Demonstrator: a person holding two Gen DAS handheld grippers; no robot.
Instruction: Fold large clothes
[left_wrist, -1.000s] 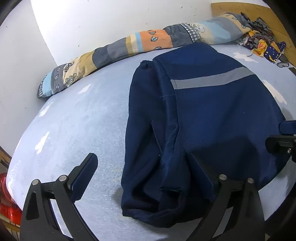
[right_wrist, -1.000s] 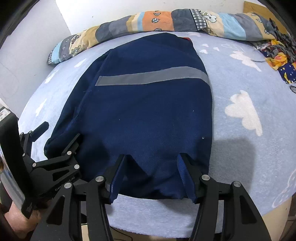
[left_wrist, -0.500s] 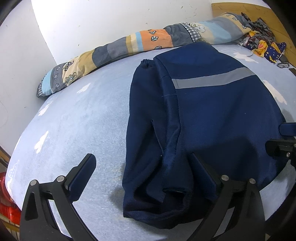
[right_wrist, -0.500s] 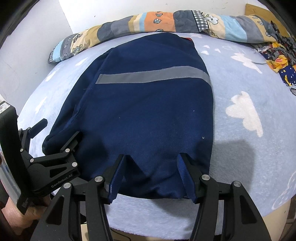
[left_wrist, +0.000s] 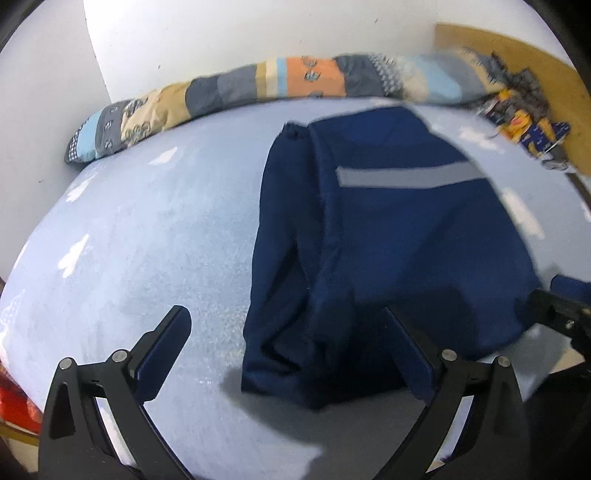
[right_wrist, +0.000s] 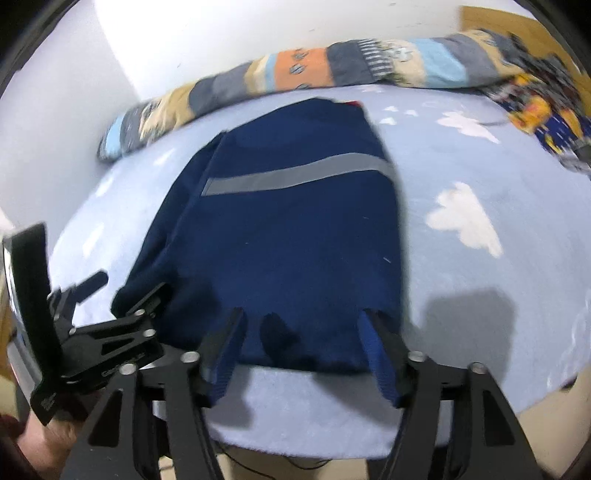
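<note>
A navy garment (left_wrist: 406, 236) with a grey reflective stripe (right_wrist: 295, 173) lies flat on the pale blue bed (left_wrist: 147, 229), one sleeve folded along its left side. My left gripper (left_wrist: 286, 314) is open wide over the garment's near left corner, and its pads are not pressing the cloth. My right gripper (right_wrist: 301, 317) hangs over the near hem with its jaws opening. The hem lies loose between them. Each view shows the other gripper at its side edge: the right gripper (left_wrist: 557, 314) and the left gripper (right_wrist: 107, 332).
A rolled patchwork quilt (left_wrist: 258, 81) runs along the white wall at the back. A heap of colourful cloth (right_wrist: 546, 114) sits at the back right by a wooden board (left_wrist: 517, 48). The bed's near edge (right_wrist: 332, 435) is just below my fingers. A red thing (left_wrist: 14, 398) shows at lower left.
Both grippers have lifted and drawn back a little from the garment, and both views are now blurred. The garment has not moved.
</note>
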